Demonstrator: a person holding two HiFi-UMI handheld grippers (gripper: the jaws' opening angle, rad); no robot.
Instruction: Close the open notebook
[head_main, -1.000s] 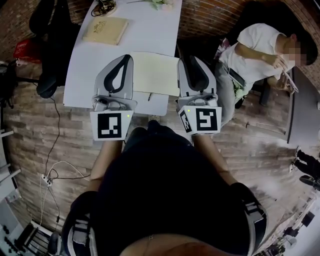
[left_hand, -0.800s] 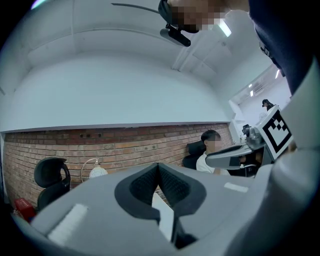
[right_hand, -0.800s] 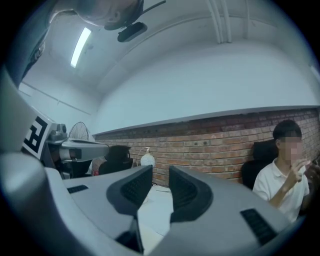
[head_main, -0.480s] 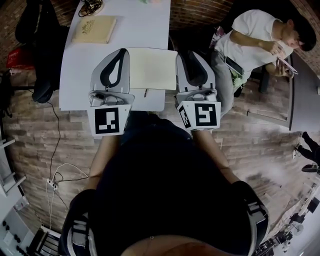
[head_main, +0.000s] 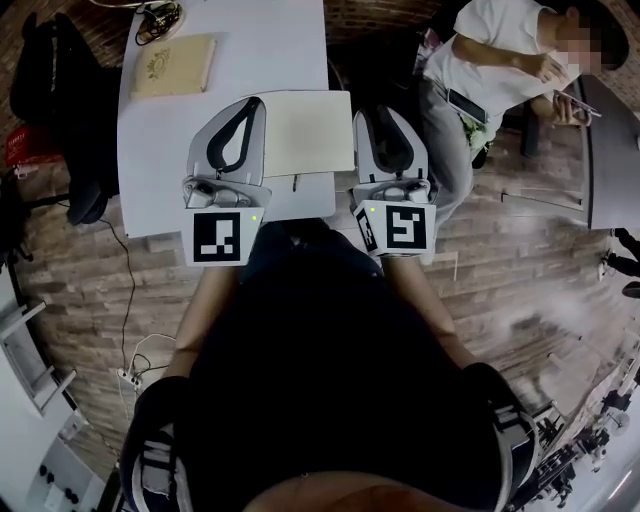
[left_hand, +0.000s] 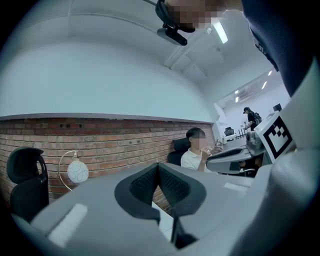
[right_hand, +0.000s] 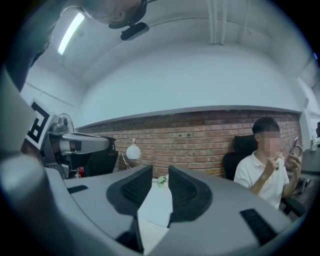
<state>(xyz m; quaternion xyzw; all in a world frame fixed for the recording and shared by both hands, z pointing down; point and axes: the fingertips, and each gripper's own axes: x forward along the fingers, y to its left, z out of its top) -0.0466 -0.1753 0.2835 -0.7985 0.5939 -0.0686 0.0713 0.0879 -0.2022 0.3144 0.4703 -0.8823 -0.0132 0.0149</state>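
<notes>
Closing the open notebook well calls for sliding a fingertip under a free page edge, so the approach should run low along the surface. The notebook lies flat between the two pairs of fingers. The left gripper has its fingers pressed together on nothing. The right gripper has its fingers apart and empty, and seems better placed to lift the nearest page.

L gripper & R gripper have crept fwd & lower beside the open notebook, L's marker cube now overlapping the table edge.
</notes>
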